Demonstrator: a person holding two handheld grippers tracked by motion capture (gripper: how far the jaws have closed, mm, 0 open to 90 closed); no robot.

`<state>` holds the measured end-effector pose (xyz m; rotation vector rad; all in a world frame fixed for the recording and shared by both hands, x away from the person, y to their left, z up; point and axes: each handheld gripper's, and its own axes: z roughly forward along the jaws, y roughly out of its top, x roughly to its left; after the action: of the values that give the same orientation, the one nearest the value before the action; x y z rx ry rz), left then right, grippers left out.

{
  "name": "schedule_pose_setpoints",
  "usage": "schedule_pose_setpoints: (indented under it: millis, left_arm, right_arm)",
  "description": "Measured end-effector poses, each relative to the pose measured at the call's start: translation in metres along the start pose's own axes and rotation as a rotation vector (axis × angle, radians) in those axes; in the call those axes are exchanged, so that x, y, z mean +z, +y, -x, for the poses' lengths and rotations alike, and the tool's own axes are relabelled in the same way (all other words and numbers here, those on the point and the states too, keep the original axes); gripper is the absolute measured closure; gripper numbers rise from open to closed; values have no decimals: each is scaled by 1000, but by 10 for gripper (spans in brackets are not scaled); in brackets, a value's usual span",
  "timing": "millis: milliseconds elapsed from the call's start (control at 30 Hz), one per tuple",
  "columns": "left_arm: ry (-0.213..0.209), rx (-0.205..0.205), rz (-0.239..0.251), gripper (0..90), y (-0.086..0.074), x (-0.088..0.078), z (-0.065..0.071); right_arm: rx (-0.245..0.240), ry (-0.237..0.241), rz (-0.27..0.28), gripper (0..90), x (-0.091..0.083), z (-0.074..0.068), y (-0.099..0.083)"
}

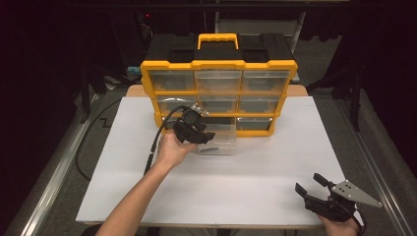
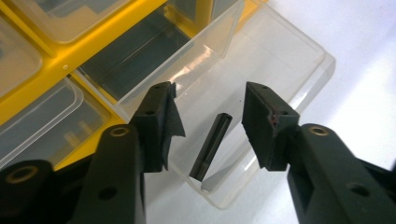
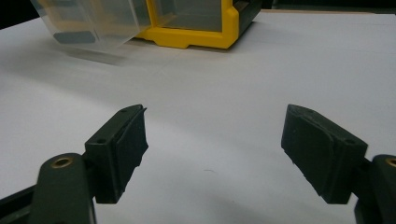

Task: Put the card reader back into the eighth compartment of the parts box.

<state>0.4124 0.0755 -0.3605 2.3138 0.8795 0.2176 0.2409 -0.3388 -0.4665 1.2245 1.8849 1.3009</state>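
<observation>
One black rod (image 2: 210, 147) lies alone in the clear drawer (image 2: 299, 79) pulled out from the bottom row of the yellow cabinet (image 1: 219, 64) of nine drawers. The left gripper (image 2: 210, 126) hovers over it, fingers parted, gripping nothing. The right gripper (image 1: 311, 188) rests on the white bench (image 1: 255, 167), fingers wide, empty

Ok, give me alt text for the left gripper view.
The left gripper hangs open over a clear drawer pulled out of a yellow organizer; a small black rod lies loose inside, between the jaws but untouched.
</observation>
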Motion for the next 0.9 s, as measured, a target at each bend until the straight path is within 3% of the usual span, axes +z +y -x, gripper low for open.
schedule_pose_setpoints:
  millis: [300, 900]
  left_arm:
    - [5, 3, 13, 454, -5, -8, 5]
    - [-3, 24, 61, 425, -24, -25, 17]
  right_arm:
    - [-1, -2, 0, 223, 0, 0, 0]
    - [-9, -5, -1, 223, 0, 0, 0]
